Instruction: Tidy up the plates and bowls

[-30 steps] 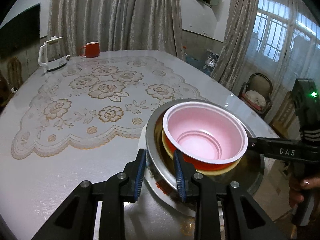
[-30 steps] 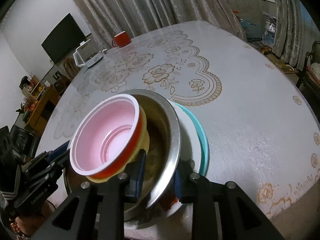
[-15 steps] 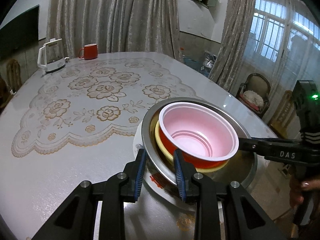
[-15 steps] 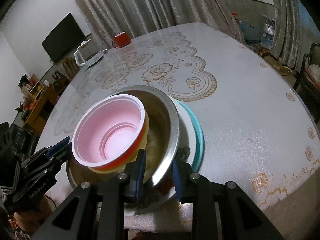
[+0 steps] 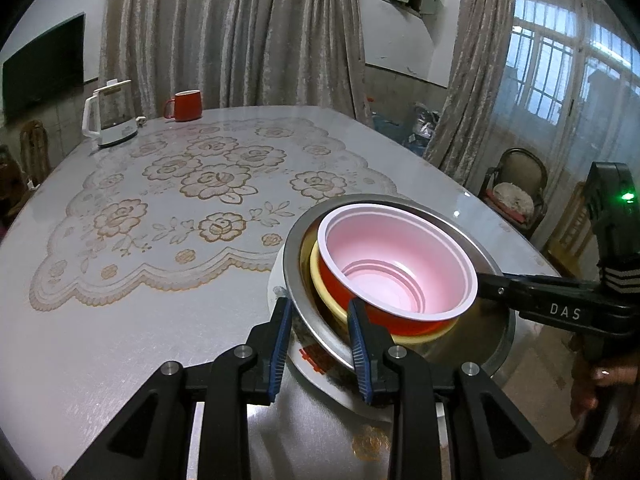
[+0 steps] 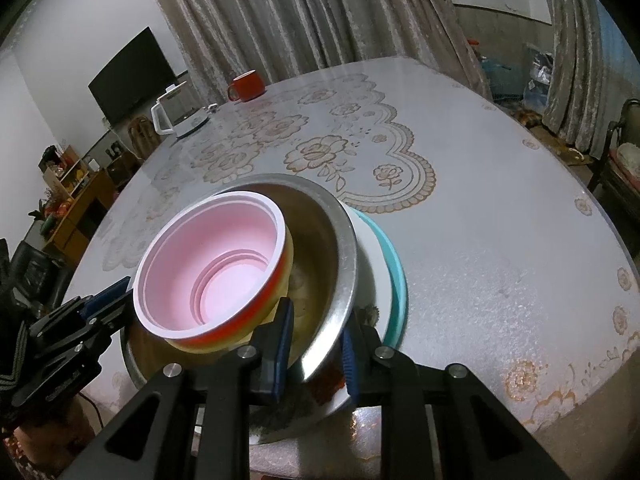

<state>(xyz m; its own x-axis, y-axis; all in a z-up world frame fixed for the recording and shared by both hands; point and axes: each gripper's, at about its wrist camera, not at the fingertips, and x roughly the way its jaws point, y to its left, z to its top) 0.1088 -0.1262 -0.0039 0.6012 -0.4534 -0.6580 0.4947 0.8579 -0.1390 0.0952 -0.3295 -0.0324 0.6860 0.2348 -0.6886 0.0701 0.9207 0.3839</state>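
Note:
A stack sits at the table's near edge: a red bowl with pink inside (image 5: 396, 264) (image 6: 212, 268) in a yellow bowl (image 5: 324, 292) (image 6: 286, 276), in a steel bowl (image 5: 296, 248) (image 6: 344, 248), on a white plate (image 5: 316, 364) (image 6: 372, 276) and a teal plate (image 6: 396, 276). My left gripper (image 5: 318, 344) is shut on the steel bowl's rim. My right gripper (image 6: 316, 346) is shut on the opposite rim and shows in the left wrist view (image 5: 560, 308).
A red mug (image 5: 184, 106) (image 6: 246, 86) and a white kettle (image 5: 108, 118) (image 6: 176, 114) stand at the table's far side. A lace floral mat (image 5: 192, 200) covers the middle. A chair (image 5: 514, 196) stands beyond the right edge.
The stack has sunk a little and shifted toward the table's edge in both views. Both grippers keep their hold on the steel bowl's rim.

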